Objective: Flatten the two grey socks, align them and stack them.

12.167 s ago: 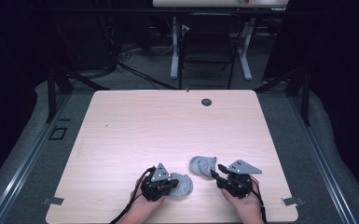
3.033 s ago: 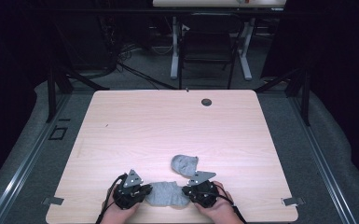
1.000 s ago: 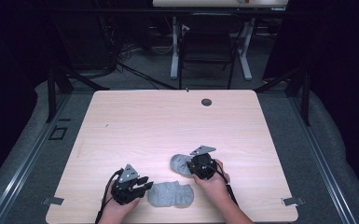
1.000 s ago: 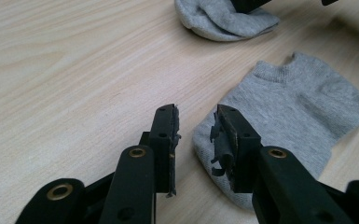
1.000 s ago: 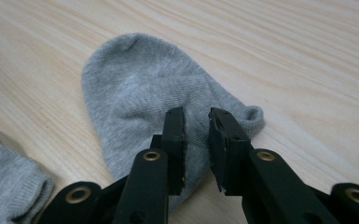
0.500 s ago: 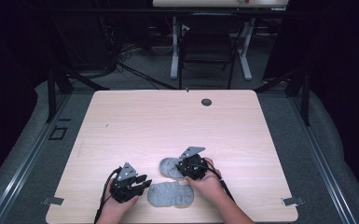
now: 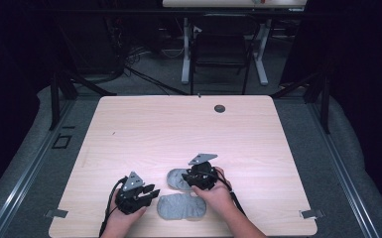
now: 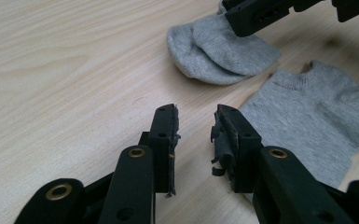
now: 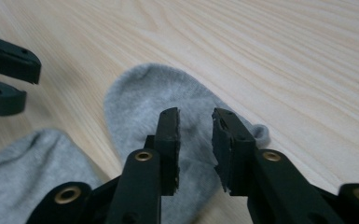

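Two grey socks lie near the table's front edge. One sock (image 7: 181, 206) (image 8: 317, 116) (image 9: 23, 177) lies flat between the two hands. The other sock (image 7: 173, 179) (image 8: 224, 51) (image 9: 140, 98) lies folded just behind it, under my right gripper (image 7: 188, 178) (image 9: 195, 149). The right jaws have just been opening and now stand apart over this sock, with no pinch on it. My left gripper (image 7: 152, 192) (image 8: 193, 135) rests open on bare wood just left of the flat sock, with nothing between its jaws.
The light wooden table (image 7: 178, 129) has a small dark round hole (image 7: 220, 108) at its far edge. A chair and desk legs stand on the floor beyond the table. The person's hands come in over the front edge.
My right gripper has slid left, taking the folded sock along toward the left gripper, and its jaws have spread. The left gripper and the flat sock have stayed put.
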Action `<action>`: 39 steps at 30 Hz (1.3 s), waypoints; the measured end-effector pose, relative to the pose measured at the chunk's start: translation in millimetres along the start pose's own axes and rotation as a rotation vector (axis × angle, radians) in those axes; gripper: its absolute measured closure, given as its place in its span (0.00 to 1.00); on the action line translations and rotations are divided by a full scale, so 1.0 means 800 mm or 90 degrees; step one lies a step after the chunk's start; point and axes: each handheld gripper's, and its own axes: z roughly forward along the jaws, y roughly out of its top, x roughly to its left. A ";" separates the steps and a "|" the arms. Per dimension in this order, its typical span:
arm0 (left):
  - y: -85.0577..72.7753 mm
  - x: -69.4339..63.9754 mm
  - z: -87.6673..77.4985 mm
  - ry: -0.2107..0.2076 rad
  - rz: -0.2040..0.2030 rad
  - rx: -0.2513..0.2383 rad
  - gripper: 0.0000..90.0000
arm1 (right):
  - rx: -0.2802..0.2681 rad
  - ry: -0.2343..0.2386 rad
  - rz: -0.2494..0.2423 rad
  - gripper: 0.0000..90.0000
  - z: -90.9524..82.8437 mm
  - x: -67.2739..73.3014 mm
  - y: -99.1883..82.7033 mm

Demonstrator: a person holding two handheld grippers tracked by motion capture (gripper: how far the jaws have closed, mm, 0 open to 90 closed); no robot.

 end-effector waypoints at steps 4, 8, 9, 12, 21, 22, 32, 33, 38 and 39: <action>0.000 0.000 -0.001 0.002 0.003 -0.002 0.76 | 0.005 -0.005 0.001 0.76 0.005 0.012 0.003; 0.000 0.002 -0.001 0.003 -0.002 -0.003 0.76 | 0.004 -0.018 0.014 0.74 0.014 0.023 0.005; 0.000 0.002 -0.001 0.003 -0.002 -0.003 0.76 | 0.004 -0.018 0.014 0.74 0.014 0.023 0.005; 0.000 0.003 -0.001 0.004 -0.002 -0.003 0.76 | -0.004 -0.022 0.022 0.72 0.017 0.028 0.006; 0.000 0.004 -0.001 0.008 -0.001 -0.009 0.76 | 0.047 -0.040 -0.012 0.70 0.027 0.035 0.003; 0.000 0.004 -0.001 0.008 -0.003 -0.009 0.76 | 0.039 -0.045 -0.016 0.72 0.028 0.037 0.002; 0.000 0.005 0.001 0.012 -0.002 -0.010 0.76 | 0.050 -0.036 -0.036 0.96 0.022 0.036 0.002; 0.000 0.005 0.001 0.012 -0.002 -0.010 0.76 | 0.050 -0.036 -0.036 0.96 0.022 0.036 0.002; 0.001 0.007 0.000 0.014 -0.003 -0.008 0.76 | 0.032 -0.026 -0.044 0.97 0.015 0.037 0.003; 0.002 0.008 0.000 0.013 -0.002 -0.009 0.75 | 0.024 -0.023 -0.046 0.97 0.012 0.037 0.004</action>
